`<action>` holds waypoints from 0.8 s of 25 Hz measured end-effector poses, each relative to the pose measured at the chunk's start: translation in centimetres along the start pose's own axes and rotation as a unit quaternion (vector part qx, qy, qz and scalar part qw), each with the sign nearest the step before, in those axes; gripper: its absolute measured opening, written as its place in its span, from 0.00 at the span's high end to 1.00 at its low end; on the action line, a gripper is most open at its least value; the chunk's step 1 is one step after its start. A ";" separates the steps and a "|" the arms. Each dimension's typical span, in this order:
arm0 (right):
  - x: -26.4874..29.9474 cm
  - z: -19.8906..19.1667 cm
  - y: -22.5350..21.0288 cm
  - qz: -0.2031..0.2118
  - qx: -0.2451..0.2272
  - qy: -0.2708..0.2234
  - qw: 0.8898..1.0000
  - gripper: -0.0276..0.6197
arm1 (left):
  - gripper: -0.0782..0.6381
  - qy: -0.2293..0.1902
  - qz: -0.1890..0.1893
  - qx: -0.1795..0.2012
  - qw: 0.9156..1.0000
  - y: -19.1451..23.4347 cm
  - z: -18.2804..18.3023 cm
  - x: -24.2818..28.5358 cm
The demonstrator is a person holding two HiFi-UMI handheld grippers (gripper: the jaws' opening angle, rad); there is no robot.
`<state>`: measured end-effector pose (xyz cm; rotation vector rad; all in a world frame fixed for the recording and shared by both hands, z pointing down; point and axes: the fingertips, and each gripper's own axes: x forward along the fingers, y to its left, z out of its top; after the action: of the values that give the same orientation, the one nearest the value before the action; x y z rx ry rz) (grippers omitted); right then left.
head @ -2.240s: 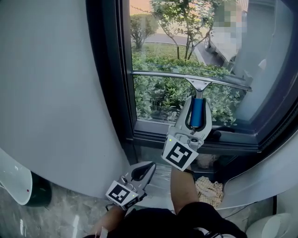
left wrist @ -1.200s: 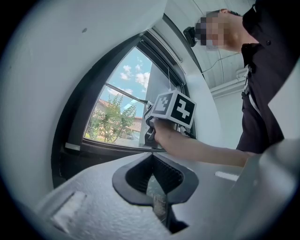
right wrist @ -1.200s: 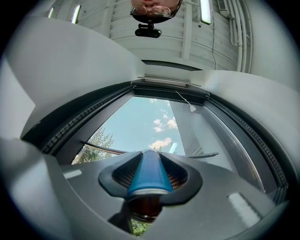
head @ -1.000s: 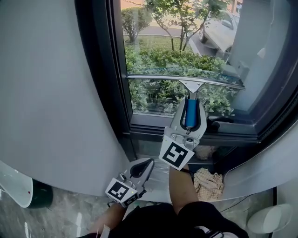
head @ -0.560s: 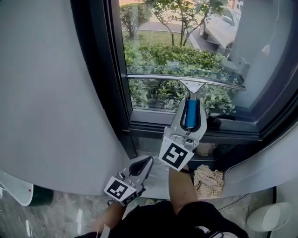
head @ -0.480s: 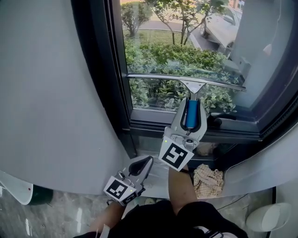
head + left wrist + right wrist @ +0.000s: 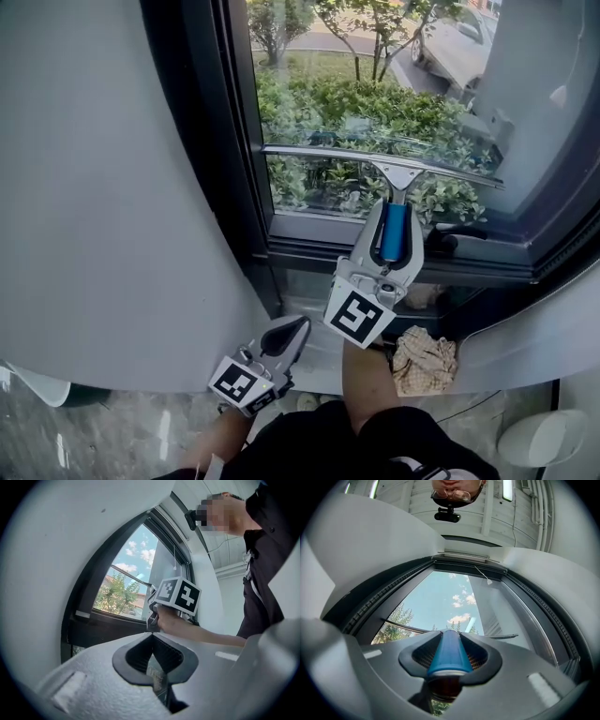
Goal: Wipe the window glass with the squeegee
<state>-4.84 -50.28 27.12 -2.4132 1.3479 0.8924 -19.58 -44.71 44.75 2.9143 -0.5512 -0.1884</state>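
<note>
I'm in the wiping stroke itself. My right gripper [image 7: 394,214] has its fingers clamped on the blue handle [image 7: 395,234] of the squeegee [image 7: 384,161]. The right gripper view shows that handle wedged squarely between the two pads. The blade [image 7: 417,627] lies across the lower part of the window glass [image 7: 375,94], nearly level with its right end a little lower, and it covers most of the pane's width. It sits above the dark bottom frame [image 7: 309,246] with a strip of glass left beneath it. From these angles I can't be sure the rubber edge is pressed flat against the pane, though it looks to be on it.

My left gripper [image 7: 292,328] hangs low by the curved grey wall, well apart from the window. Its fingers are together with nothing between them, so it has no part in this.

By my judgement the stroke is close to its end. The next move calls for drawing the blade straight down to the frame with even pressure on both ends, levelling the slight tilt so no streak is left. Then I lift off cleanly before the blade knocks the frame. A crumpled cloth [image 7: 424,354] lies below the window, handy for drying the blade.
</note>
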 end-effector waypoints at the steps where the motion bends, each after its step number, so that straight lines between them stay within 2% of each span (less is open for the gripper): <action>1: 0.0 -0.1 0.0 0.000 -0.002 0.000 1.000 0.75 | 0.89 -0.001 0.000 -0.002 1.000 0.0 0.0 0.0; 20: -1.9 -2.3 0.2 0.008 -0.015 0.020 1.000 0.75 | 0.89 0.010 0.011 -0.013 1.000 0.3 -1.6 -0.2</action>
<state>-4.84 -50.18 30.10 -2.4580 1.3803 0.8790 -19.65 -44.68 46.38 2.8814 -0.5730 -0.1634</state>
